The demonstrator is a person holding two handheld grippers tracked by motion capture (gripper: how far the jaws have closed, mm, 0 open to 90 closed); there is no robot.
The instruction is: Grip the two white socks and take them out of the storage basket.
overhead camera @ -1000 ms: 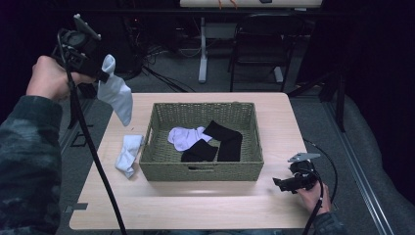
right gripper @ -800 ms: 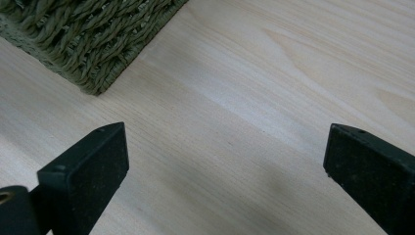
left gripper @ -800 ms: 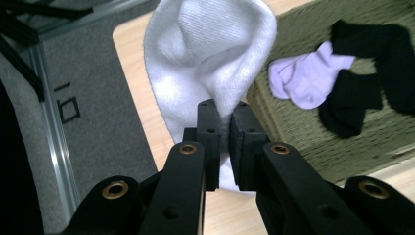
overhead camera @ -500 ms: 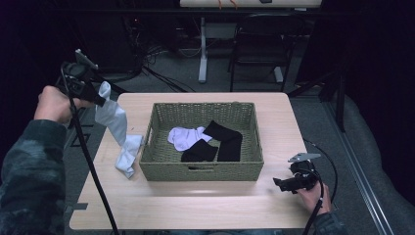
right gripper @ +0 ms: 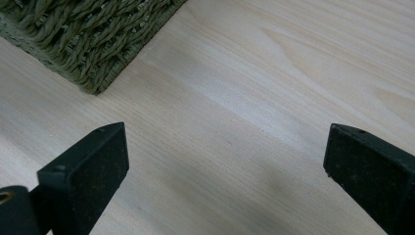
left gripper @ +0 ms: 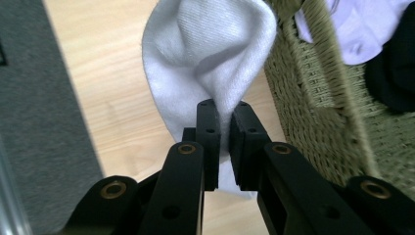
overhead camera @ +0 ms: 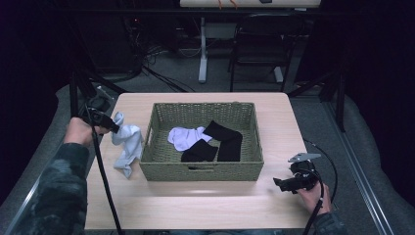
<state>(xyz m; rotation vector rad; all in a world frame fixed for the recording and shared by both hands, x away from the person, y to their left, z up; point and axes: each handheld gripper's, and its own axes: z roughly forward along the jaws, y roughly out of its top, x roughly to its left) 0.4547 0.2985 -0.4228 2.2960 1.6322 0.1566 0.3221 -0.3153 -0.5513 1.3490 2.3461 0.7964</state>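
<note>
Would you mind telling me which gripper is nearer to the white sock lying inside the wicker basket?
The left. The left gripper hangs just outside the basket's left wall, level with that white sock. The right gripper sits beyond the basket's front right corner.

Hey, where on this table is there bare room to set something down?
The widest bare strip runs along the table's near edge, between the basket's front wall and the right gripper. A narrower strip lies right of the basket. Left of the basket is crowded: the white sock, pinched in the left gripper, drapes there.
</note>
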